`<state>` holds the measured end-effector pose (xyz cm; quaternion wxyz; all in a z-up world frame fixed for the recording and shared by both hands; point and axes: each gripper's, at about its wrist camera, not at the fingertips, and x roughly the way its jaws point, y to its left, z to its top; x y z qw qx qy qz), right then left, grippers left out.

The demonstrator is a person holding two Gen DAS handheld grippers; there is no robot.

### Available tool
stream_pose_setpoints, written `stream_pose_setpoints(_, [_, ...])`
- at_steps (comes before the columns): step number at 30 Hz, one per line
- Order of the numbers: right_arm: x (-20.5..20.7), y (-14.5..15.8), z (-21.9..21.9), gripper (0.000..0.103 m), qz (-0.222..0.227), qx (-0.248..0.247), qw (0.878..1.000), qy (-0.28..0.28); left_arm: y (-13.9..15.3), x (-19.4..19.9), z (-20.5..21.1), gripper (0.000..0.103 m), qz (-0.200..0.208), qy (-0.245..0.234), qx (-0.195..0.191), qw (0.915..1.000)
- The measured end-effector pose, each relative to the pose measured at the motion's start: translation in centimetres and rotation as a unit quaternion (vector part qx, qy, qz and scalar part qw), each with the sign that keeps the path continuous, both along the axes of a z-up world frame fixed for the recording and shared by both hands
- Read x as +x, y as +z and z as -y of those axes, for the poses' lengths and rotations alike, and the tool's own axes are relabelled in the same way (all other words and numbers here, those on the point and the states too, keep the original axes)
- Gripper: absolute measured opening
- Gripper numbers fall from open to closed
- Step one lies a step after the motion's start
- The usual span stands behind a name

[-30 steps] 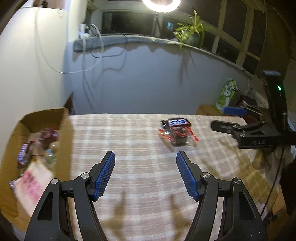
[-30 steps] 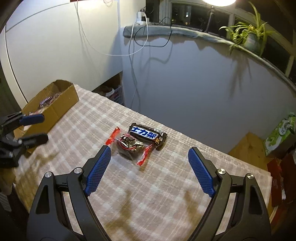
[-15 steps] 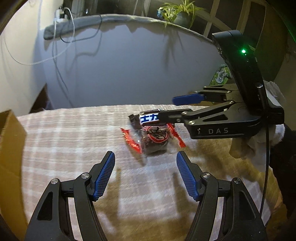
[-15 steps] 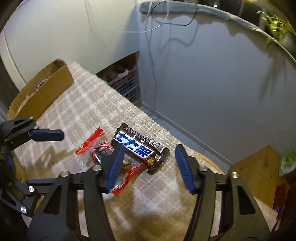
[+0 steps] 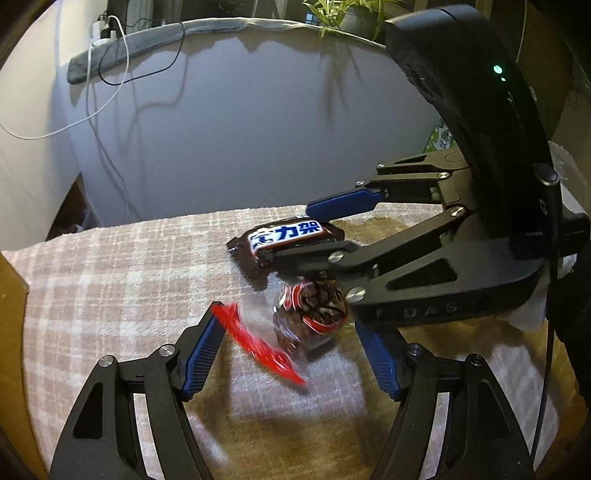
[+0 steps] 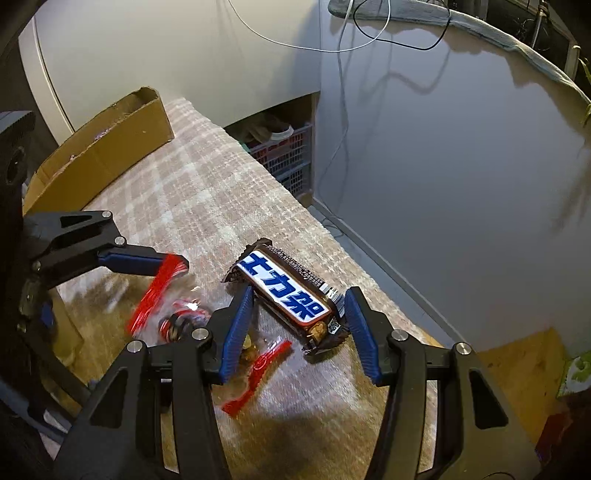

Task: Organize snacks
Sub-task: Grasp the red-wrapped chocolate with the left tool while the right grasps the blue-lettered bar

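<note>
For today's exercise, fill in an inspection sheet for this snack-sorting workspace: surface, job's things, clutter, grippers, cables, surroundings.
Surface: checked cloth over the table.
Job's things: chocolate bar; clear candy bag with red ends; cardboard box.
Clutter: nothing seen.
Grippers: right gripper has just been closing, bar between its jaws, contact unclear; left gripper open around the bag.
Cables: white and black leads on the wall.
Surroundings: plant on the ledge, plastic crates.

Clear candy bag (image 5: 310,317) with red ends: motion-blurred, contents unreadable. Chocolate bar (image 5: 284,236): near edge hidden behind the right gripper's finger. Cardboard box (image 6: 99,155), far left: contents hidden by its wall.
</note>
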<state>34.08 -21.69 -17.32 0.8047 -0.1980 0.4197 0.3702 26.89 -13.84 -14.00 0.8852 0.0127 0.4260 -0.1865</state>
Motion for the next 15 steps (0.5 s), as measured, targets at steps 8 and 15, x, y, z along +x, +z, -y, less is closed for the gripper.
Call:
stream_pose_setpoints(8, [0.5, -0.4, -1.1, 0.058, 0.014, -0.013, 1.000, 0.003, -0.1, -0.6, 0.4, 0.053, 0.005, -0.006, -0.005, 1.0000])
stream_pose_setpoints(15, [1.3, -0.7, -1.3, 0.053, 0.008, 0.003, 1.000, 0.001, -0.3, -1.1, 0.2, 0.043, 0.003, -0.007, -0.013, 0.9999])
